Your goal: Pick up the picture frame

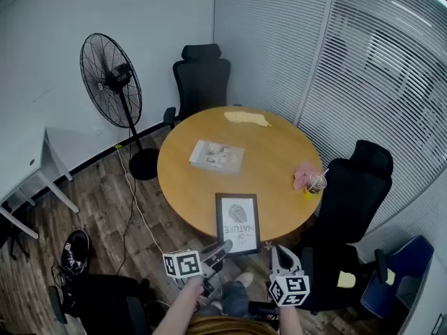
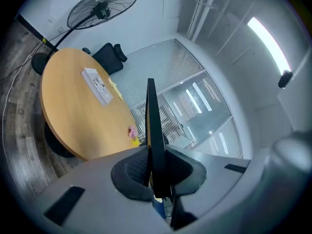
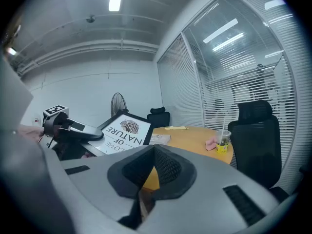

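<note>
- Head view: my left tool [image 1: 221, 247] has the picture frame [image 1: 238, 223] by its near left corner. The frame sits over the near rim of the round wooden surface [image 1: 272, 152], with its lower part hanging past the edge toward me. My right tool [image 1: 279, 252] hovers just beside the frame's near right corner, apart from it.
- Left gripper view: the picture frame [image 2: 151, 121] stands edge-on between my left tool's [image 2: 157, 165] pads, which are clamped hard on its thin black border. The frame's far end points up, away from the wooden surface [image 2: 73, 116].
- Right gripper view: my right tool's [image 3: 153, 152] jaws are pressed together with nothing between them. Beyond them the picture frame [image 3: 124, 129] is tilted, its print facing me, held at one side by the left tool [image 3: 90, 132].
- Progress, as I judge it: the grasp is made and the frame looks raised at my end. I cannot tell whether its far edge is clear of the surface. What remains is to bring it fully up and hold it steady.
</note>
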